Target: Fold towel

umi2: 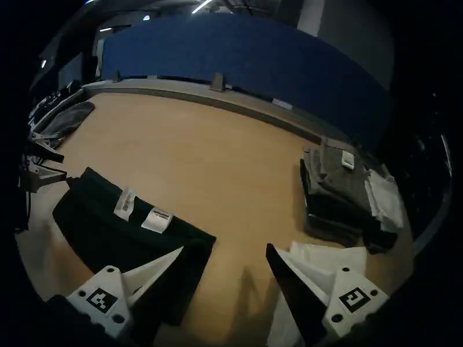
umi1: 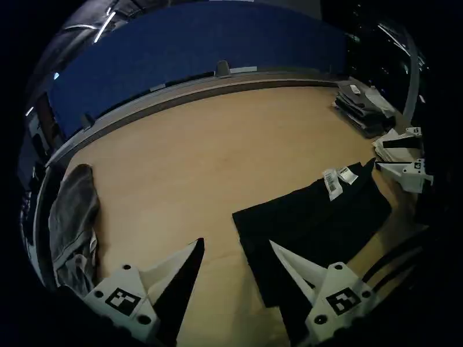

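A black towel lies folded flat on the wooden table, with two white labels on its far edge. My left gripper is open just above its near left corner, holding nothing. In the right gripper view the same black towel lies at the lower left, its labels facing up. My right gripper is open over bare wood between the black towel and a white folded cloth. The other gripper shows at the far left edge there, and the right gripper shows far right in the left gripper view.
A stack of folded grey, black and white towels stands at the right, also the stack far right in the left gripper view. A crumpled grey towel lies at the table's left edge. A blue partition runs along the back.
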Tool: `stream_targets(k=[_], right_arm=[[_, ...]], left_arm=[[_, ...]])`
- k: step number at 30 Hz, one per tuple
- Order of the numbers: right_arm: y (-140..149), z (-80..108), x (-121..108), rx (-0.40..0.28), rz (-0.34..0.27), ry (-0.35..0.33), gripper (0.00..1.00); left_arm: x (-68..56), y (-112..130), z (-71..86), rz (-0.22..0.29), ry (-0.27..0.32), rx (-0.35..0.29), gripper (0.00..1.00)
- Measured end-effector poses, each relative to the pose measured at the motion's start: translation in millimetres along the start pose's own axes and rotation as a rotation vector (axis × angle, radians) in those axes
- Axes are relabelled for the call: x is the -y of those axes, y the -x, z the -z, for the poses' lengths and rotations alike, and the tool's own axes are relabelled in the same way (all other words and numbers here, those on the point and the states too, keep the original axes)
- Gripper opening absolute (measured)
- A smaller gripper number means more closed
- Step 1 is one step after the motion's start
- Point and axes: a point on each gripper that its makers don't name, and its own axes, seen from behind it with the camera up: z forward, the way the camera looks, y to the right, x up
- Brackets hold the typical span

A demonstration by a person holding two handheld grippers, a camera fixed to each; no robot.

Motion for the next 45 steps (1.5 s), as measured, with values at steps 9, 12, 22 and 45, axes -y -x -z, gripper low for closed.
stream_targets(k=[9,12,22,45], right_arm=[[-2,6.9,1,-0.016,-0.013,-0.007,1.0],[-1,9.9,2,-0.017,-0.013,-0.015,1.0],[14,21.2,9,-0.001,-0.004,-0.047,1.0],[85,55.0,63,0.081,-0.007,-0.231,0.97]], left_arm=[[2.2,0,4.0,0.02,-0.005,-0.005,0.89],[3.2,1,6.3,0.024,-0.004,-0.006,0.9],[5.9,8,15.5,0.037,-0.006,-0.002,0.91],[-18.1,75,68.4,0.173,0.019,0.05,0.91]])
